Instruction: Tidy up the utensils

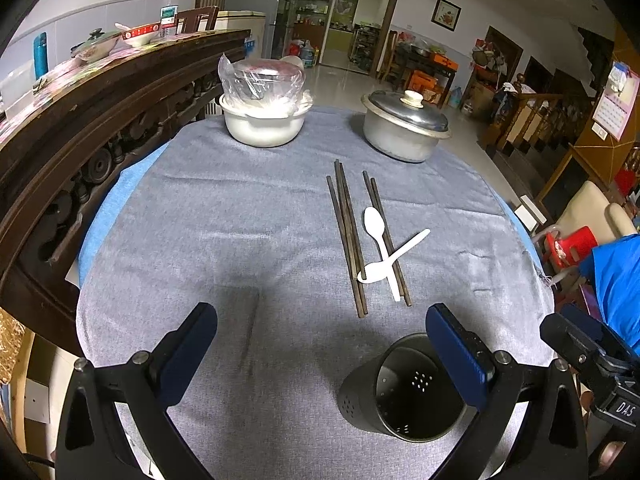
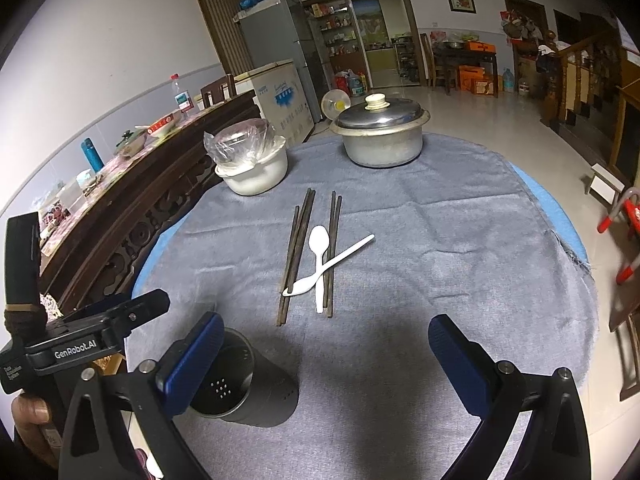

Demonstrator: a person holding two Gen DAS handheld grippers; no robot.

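Left wrist | chopsticks (image 1: 352, 236) ahead, between fingers (image 1: 188, 344) (apart) | untouched

Utensil holder (image 2: 240, 384) partly behind the right claw's finger (image 2: 192, 360); red stool (image 2: 624, 232) blurred, cut by edge.

Cloth-covered table (image 1: 240, 220) under chopsticks (image 1: 348, 236), spoons (image 1: 380, 240)

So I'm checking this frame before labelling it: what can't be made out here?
- Utensil holder: left view, near rim behind the left gripper's right finger; right view, the right gripper covers its left side.
- White pot's contents: blurred by its plastic bag.
- Metal pot: lid on, inside hidden.
- Chopsticks: partly under the crossed spoons.
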